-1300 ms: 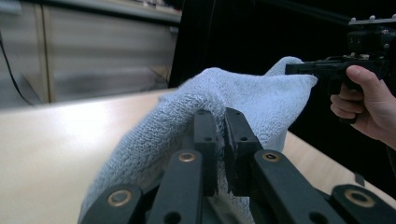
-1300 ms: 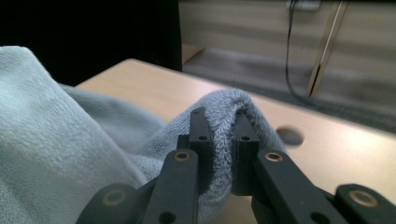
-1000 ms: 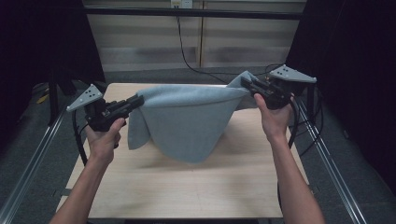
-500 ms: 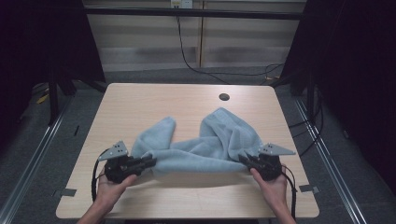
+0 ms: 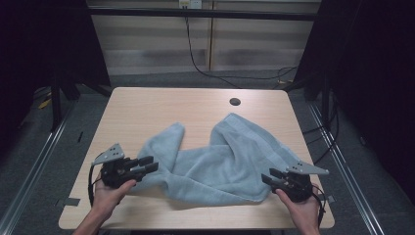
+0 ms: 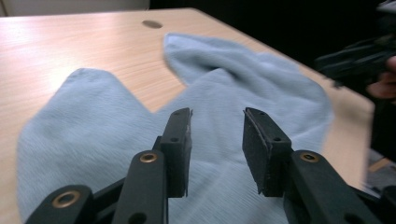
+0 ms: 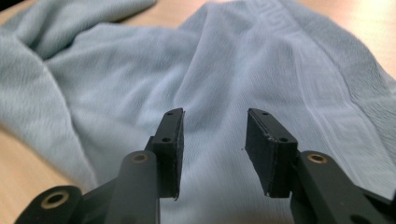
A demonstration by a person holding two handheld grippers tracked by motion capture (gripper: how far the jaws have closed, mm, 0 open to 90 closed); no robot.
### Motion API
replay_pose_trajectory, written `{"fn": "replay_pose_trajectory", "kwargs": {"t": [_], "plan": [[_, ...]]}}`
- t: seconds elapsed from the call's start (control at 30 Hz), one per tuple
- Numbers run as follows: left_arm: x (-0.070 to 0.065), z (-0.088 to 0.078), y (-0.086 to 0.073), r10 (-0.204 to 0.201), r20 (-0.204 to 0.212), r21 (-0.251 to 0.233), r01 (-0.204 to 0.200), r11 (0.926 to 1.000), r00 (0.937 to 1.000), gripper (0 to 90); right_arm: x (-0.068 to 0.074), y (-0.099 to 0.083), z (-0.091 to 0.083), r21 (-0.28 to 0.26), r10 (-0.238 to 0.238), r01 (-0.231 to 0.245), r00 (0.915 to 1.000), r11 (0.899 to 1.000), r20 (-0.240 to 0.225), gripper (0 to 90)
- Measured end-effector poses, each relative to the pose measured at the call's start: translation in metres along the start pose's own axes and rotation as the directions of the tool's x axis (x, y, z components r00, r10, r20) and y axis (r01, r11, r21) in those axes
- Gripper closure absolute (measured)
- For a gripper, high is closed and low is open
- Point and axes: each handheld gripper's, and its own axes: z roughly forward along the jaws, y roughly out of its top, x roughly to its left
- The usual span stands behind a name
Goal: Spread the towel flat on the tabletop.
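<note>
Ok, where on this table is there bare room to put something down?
Bare wood runs along the far edge of the table, beside the round hole, and down the left side. The towel crowds the near middle and right, between the two claws.

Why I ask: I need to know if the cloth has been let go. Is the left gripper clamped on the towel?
No: in the left gripper view the left gripper has its jaws apart, with the towel lying loose beneath them.
</note>
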Motion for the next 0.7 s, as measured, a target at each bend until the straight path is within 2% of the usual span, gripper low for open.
{"fn": "replay_pose_trajectory", "kwargs": {"t": [0.03,0.07,0.1,0.13,0.17,0.2,0.23,0.3,0.33,0.37,0.4,0.43,0.47,0.5,0.53,0.6,0.67,0.7], "plan": [[0.004,0.009,0.002,0.004,-0.021,0.007,-0.004,1.0,0.9998,61.7,-0.001,0.003,0.002,-0.007,0.001,-0.001,1.0,1.0,-0.005,58.4],[0.011,0.023,0.005,0.0,-0.021,0.047,0.001,0.9989,0.9998,61.7,-0.003,0.006,0.005,-0.008,0.0,0.0,1.0,1.0,-0.007,59.1],[0.011,0.023,0.005,0.0,-0.021,0.047,0.001,0.9989,0.9998,61.2,-0.005,0.01,0.011,-0.003,-0.009,0.009,0.9999,1.0,-0.008,59.6],[0.018,0.047,0.004,0.028,-0.061,0.103,-0.022,0.9944,0.9977,61.1,-0.007,0.012,0.017,0.001,-0.007,0.007,0.9999,1.0,-0.01,59.9],[0.022,0.058,0.001,0.035,-0.082,0.137,-0.024,0.9903,0.996,61.4,-0.01,0.013,0.025,0.009,-0.005,0.005,0.9998,1.0,-0.02,60.0],[0.025,0.066,-0.002,0.02,-0.075,0.168,-0.007,0.9857,0.997,62.0,-0.013,0.014,0.033,0.02,-0.004,0.005,0.9997,1.0,-0.025,60.1],[0.026,0.077,-0.008,0.024,-0.083,0.214,-0.006,0.9767,0.9962,62.0,-0.014,0.013,0.04,0.031,-0.001,0.002,0.9998,1.0,-0.019,60.0],[0.023,0.085,-0.017,0.067,-0.089,0.267,-0.041,0.9628,0.9938,62.5,-0.018,0.01,0.057,0.08,-0.009,0.009,1.0,0.997,0.0,60.0],[0.021,0.083,-0.02,0.101,-0.08,0.277,-0.075,0.958,0.9916,62.3,-0.019,0.009,0.061,0.095,-0.021,0.019,0.9997,0.995,0.016,59.5],[0.019,0.08,-0.021,0.102,-0.078,0.283,-0.076,0.9562,0.9917,62.3,-0.022,0.005,0.065,0.131,-0.03,0.024,0.9986,0.991,0.044,58.9],[0.019,0.08,-0.021,0.102,-0.078,0.283,-0.076,0.9562,0.9917,62.4,-0.022,0.005,0.065,0.131,-0.03,0.024,0.9986,0.991,0.044,58.9],[0.017,0.07,-0.026,0.107,-0.087,0.304,-0.075,0.9496,0.9905,62.3,-0.026,-0.002,0.068,0.167,-0.035,0.023,0.9968,0.986,0.072,57.5],[0.016,0.065,-0.031,0.116,-0.089,0.304,-0.084,0.949,0.9893,62.4,-0.031,-0.007,0.068,0.186,-0.029,0.014,0.9965,0.983,0.078,57.0],[0.016,0.058,-0.037,0.124,-0.088,0.292,-0.093,0.9517,0.9885,62.4,-0.033,-0.01,0.065,0.172,-0.018,0.007,0.9975,0.985,0.068,56.8],[0.015,0.052,-0.041,0.11,-0.091,0.276,-0.081,0.9579,0.9898,62.4,-0.035,-0.011,0.062,0.173,-0.007,-0.005,0.9973,0.985,0.073,56.6],[0.013,0.04,-0.045,0.081,-0.103,0.283,-0.049,0.958,0.9914,62.3,-0.036,-0.014,0.058,0.173,-0.013,-0.003,0.9957,0.985,0.092,56.1],[0.012,0.035,-0.047,0.079,-0.099,0.28,-0.048,0.9588,0.992,61.8,-0.038,-0.015,0.056,0.167,-0.013,-0.003,0.9952,0.986,0.097,56.2],[0.007,0.025,-0.052,0.069,-0.078,0.282,-0.045,0.9583,0.9946,61.4,-0.039,-0.015,0.057,0.165,0.001,-0.017,0.9954,0.986,0.096,55.9]]}}
